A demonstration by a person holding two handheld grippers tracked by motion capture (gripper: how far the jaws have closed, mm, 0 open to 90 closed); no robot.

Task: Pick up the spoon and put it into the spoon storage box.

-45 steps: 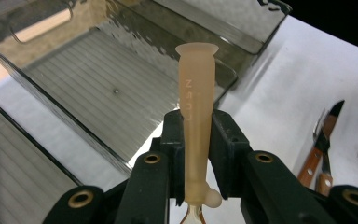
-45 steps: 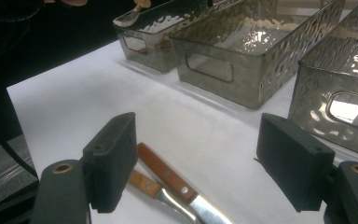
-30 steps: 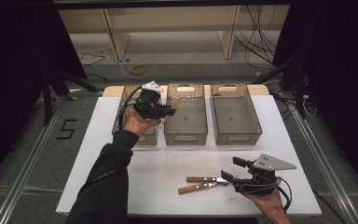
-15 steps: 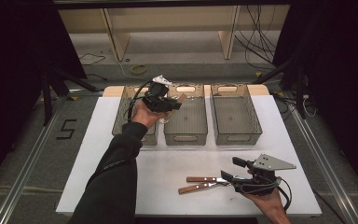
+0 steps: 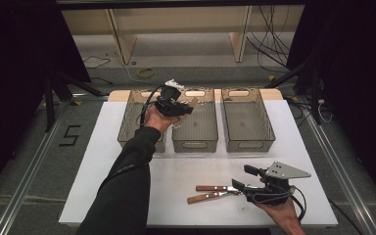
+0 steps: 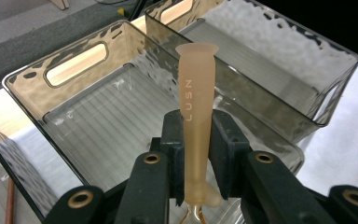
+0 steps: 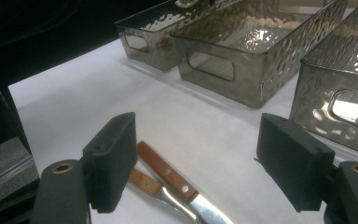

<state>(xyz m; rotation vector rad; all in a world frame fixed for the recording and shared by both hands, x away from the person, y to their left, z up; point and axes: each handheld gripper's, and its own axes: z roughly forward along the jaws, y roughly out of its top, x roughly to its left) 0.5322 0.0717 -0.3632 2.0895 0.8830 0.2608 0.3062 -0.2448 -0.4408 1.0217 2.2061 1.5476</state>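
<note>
My left gripper (image 6: 198,154), clamped on a pale peach-coloured handle (image 6: 197,112) marked "LUSN", hangs over the middle bin (image 6: 121,116) of three smoked-plastic bins, the handle pointing away from the jaws toward the bin's far wall. In the high view that gripper (image 5: 182,110) sits above the seam between the left bin (image 5: 127,128) and the middle one (image 5: 196,133). By my reading the sort is partway through: this piece is carried to the bins but not yet dropped. Below the jaws the middle bin's floor looks bare; the right bin (image 5: 247,120) beyond it looks bare too. Something coppery lies in the left bin, too small to name. My right gripper (image 7: 196,163), jaws spread wide and holding nothing, hovers just over two wooden-handled knives (image 7: 168,179) lying on the white table (image 5: 176,171), which I judge remain to be sorted.
</note>
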